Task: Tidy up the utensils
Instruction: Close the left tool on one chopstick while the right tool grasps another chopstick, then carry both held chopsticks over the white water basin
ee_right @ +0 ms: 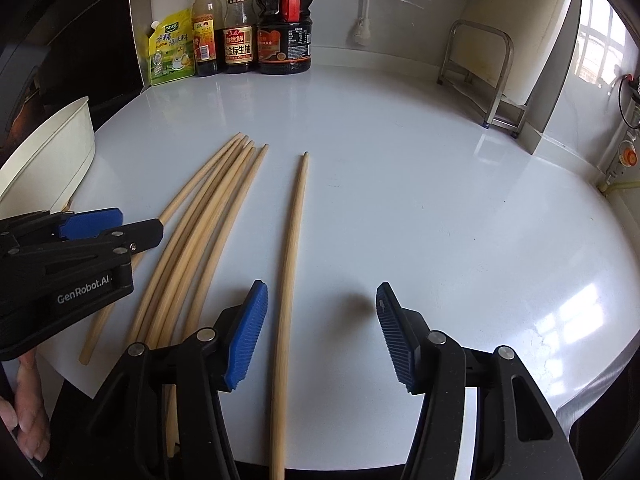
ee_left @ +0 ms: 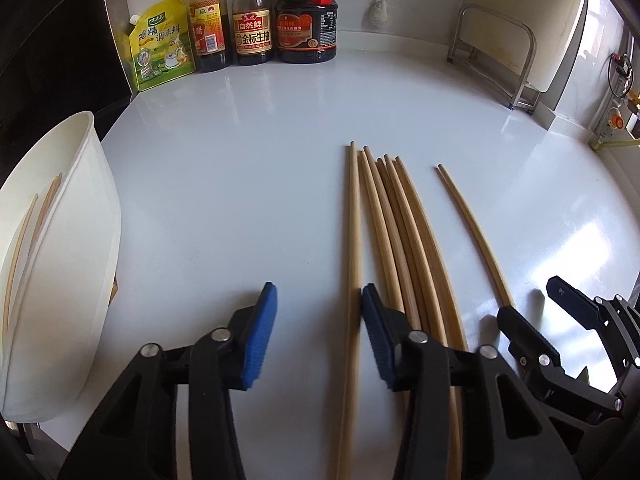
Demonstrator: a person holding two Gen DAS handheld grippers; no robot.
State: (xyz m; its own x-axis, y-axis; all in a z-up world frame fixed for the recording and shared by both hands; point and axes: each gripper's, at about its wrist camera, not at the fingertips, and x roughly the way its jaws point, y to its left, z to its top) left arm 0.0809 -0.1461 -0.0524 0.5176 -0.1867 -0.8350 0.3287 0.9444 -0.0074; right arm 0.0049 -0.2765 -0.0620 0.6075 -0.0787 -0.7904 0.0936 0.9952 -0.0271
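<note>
Plainly, our left gripper (ee_left: 318, 324) straddles the leftmost chopstick (ee_left: 353, 216), which runs straight ahead along the fingers; the jaws are unclenched, though its right pad may touch. Our right gripper (ee_right: 322, 334), released, brackets the lone chopstick (ee_right: 292, 240) likewise.

Seven long pale wooden chopsticks (ee_left: 404, 232) lie on the glossy white counter (ee_left: 240, 184). One white paper tub (ee_left: 76, 248) shows thin sticks inside, count unclear. Three dark sauce bottles (ee_left: 252, 32), one yellow-green seasoning pouch (ee_left: 160, 52).
</note>
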